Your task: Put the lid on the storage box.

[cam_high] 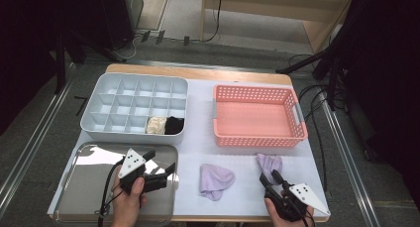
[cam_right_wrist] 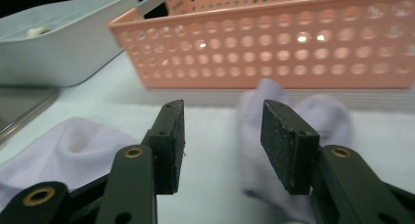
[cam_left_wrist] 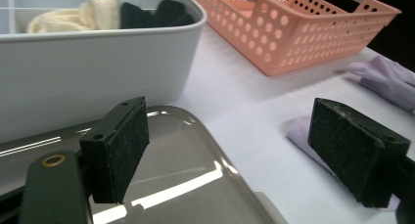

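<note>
Two lavender socks lie on the white table top: a bunched one near the front middle, and another just before the pink basket. My right gripper stands open, close to the second sock. Its jaws are apart with nothing between them, and the sock lies just beyond the right jaw. My left gripper hangs wide open over the right end of the metal tray, holding nothing. A cream sock and a black sock sit in neighbouring front compartments of the grey organiser.
The pink basket has nothing in it and stands at the back right. The organiser's other compartments hold nothing. The table's front edge runs close under both hands. Cables and dark stands surround the table on the floor.
</note>
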Motion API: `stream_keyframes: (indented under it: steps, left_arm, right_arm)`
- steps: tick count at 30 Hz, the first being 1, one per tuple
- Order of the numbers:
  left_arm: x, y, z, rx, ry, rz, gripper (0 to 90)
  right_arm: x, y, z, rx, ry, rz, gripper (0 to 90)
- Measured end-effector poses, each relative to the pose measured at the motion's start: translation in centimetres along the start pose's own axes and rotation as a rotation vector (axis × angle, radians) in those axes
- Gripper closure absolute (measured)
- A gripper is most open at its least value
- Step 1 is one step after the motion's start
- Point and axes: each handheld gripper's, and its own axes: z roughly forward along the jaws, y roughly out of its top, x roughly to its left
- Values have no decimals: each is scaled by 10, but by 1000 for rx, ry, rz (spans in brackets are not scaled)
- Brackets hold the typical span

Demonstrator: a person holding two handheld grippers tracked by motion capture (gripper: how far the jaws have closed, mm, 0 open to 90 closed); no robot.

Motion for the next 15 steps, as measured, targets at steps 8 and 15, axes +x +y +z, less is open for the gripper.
stream_keyframes:
  steps: [8, 15]
  left_arm:
    - [-17, -4, 8, 47, -49, 22, 162]
    - [-29, -4, 13, 68, -61, 42, 163]
  right_arm:
    - [30, -9, 18, 94, 109, 13, 536]
    - [59, -22, 27, 160, 159, 7, 590]
